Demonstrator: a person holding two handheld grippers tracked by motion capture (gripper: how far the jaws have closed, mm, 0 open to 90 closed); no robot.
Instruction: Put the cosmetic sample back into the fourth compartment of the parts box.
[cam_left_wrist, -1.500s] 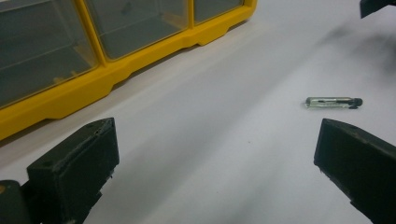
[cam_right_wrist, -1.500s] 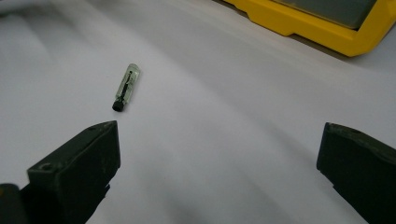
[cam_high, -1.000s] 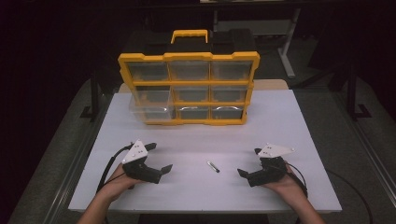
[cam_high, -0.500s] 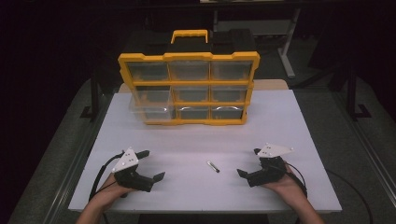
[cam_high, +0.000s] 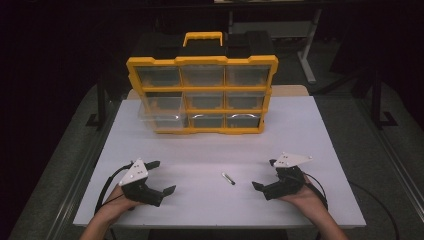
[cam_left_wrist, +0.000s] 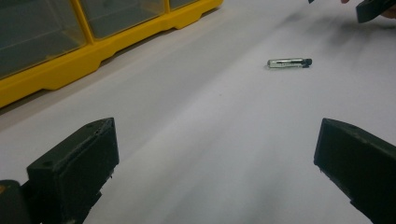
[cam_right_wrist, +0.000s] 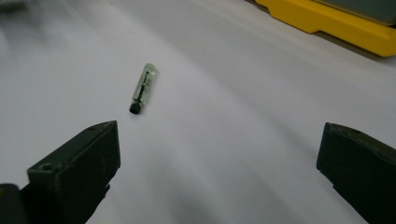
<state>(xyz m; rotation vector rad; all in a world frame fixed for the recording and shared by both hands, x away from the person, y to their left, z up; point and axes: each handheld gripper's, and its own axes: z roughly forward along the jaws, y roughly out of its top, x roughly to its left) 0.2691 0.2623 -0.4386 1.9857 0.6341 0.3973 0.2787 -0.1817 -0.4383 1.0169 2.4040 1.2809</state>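
Nearest us, we hold the left gripper (cam_high: 159, 177) at about 7 o'clock on the white table (cam_high: 310, 130), jaws spread wide with nothing between them. We hold the right gripper (cam_high: 265, 175) at about 5 o'clock, equally released and empty. Between the two, just past them toward 12 o'clock, lies a small clear vial (cam_high: 228, 178) with a dark cap, flat on its side.

What worries us is that the vial is round and slick. If we close one jaw on it before the other, it may roll away or squirt out sideways, and a pinch near the cap could spin it. Coming in with both grippers at once, we risk knocking jaws together over it.

Farther off at 12 o'clock stands the yellow drawer organizer (cam_high: 202, 95), its lower left drawer (cam_high: 161, 113) apparently pulled out a little, though the clear plastic makes that hard to judge. What the drawers hold we cannot make out, and the thin dark piece inside the vial is too small to name.
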